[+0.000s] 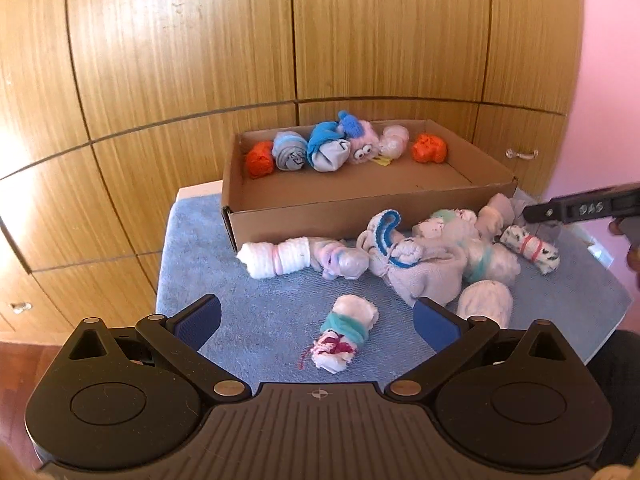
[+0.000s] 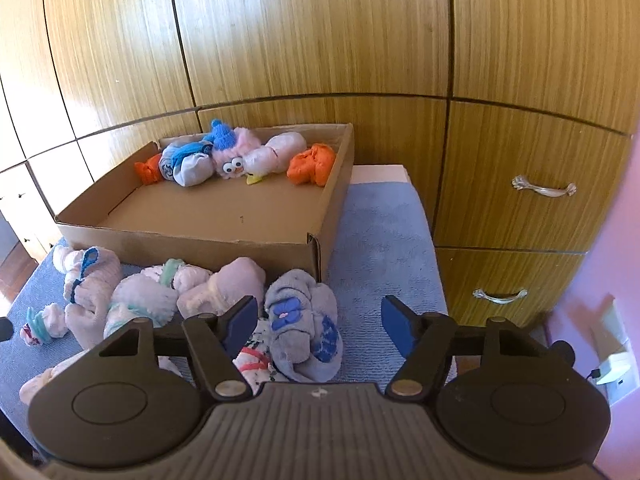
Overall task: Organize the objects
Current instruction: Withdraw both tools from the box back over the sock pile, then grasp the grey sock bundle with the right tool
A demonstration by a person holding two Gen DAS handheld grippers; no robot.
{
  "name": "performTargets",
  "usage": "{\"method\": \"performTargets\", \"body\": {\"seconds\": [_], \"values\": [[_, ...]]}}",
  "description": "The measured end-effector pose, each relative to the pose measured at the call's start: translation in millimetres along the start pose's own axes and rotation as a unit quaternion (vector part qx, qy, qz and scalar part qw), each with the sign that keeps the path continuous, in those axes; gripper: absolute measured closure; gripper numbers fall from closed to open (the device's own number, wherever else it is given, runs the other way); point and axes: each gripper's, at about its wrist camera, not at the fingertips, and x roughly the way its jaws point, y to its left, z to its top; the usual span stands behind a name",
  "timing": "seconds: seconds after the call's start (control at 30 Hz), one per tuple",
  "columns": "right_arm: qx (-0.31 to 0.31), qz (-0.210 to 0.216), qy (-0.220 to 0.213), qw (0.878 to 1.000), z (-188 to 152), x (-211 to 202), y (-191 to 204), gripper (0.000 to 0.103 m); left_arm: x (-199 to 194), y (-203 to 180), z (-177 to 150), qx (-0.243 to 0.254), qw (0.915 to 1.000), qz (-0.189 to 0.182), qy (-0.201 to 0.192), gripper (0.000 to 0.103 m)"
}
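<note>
the right gripper (image 2: pixel 316 322) hangs half open and empty around the grey-blue sock bundle (image 2: pixel 306 326) on the blue towel (image 2: pixel 380 240) by the cardboard box (image 2: pixel 224 240); soft, light and squashy, best pinched across its thick middle

We see a shallow cardboard box (image 1: pixel 360 216) on a blue towel (image 1: pixel 248 320), with rolled socks (image 1: pixel 320 148) and a pink fluffy toy (image 1: pixel 364 146) lined along its far wall. More sock bundles (image 1: pixel 432 256) lie heaped before it, one teal-banded roll (image 1: pixel 346 330) apart.

embossed "DAS" on right gripper (image 1: pixel 528 212)
</note>
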Motion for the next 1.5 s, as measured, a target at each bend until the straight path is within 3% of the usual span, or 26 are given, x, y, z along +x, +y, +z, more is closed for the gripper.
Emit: {"method": "performTargets", "body": {"seconds": [0.1,0.27,0.53,0.77,0.83,1.17,1.5], "values": [[0.002,0.007,0.009,1.000,-1,5,-1,0.041,-11,-8,0,-0.007,0.9998,-0.019,-0.006,0.001],[0.016,0.020,0.023,0.999,-5,11,-8,0.048,-14,-47,-6,0.049,0.9966,-0.066,-0.009,0.001],[0.013,0.040,0.028,0.999,-5,9,-6,0.066,30,-84,-15,0.081,0.9895,-0.112,0.042,0.004],[0.038,0.067,0.014,0.997,-10,-5,-12,0.068,45,-85,-15,0.078,0.9879,-0.120,0.060,0.006],[0.042,0.067,0.009,0.997,-12,-11,-12,0.068,47,-83,-18,0.076,0.9869,-0.124,0.070,0.011],[0.036,0.057,-0.014,0.998,-14,-37,-8,0.068,49,-83,-15,0.080,0.9862,-0.127,0.070,0.011],[0.021,0.050,-0.024,0.998,-42,-65,-1,0.068,51,-83,-12,0.080,0.9860,-0.129,0.069,0.017]]}}
